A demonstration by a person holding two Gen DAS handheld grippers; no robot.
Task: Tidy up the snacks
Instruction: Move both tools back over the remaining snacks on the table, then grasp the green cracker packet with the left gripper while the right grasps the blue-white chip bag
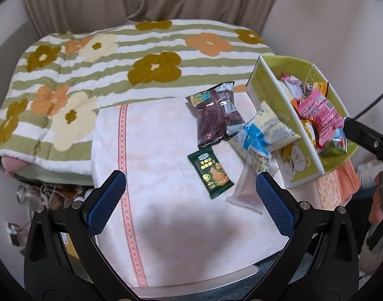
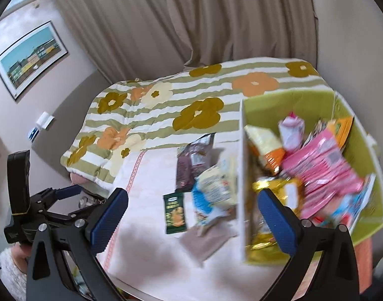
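A green box (image 1: pixel 271 91) holding several snack packs stands at the right on a white towel (image 1: pixel 161 170); it also shows in the right wrist view (image 2: pixel 243 175). On the towel beside it lie a brown pack (image 1: pixel 214 115), a small dark green pack (image 1: pixel 211 174) and a blue-and-yellow pack (image 1: pixel 261 135) leaning on the box. My left gripper (image 1: pixel 190 203) is open and empty, low over the towel. My right gripper (image 2: pixel 192 215) is open and empty, above the box's near wall, with a gold pack (image 2: pixel 274 193) and pink packs (image 2: pixel 322 165) inside the box.
A flowered striped quilt (image 1: pixel 116 65) covers the bed behind the towel. Beige curtains (image 2: pixel 191 20) hang at the back. A framed picture (image 2: pixel 28 60) is on the left wall. Clutter lies on the floor at the left (image 1: pixel 48 193).
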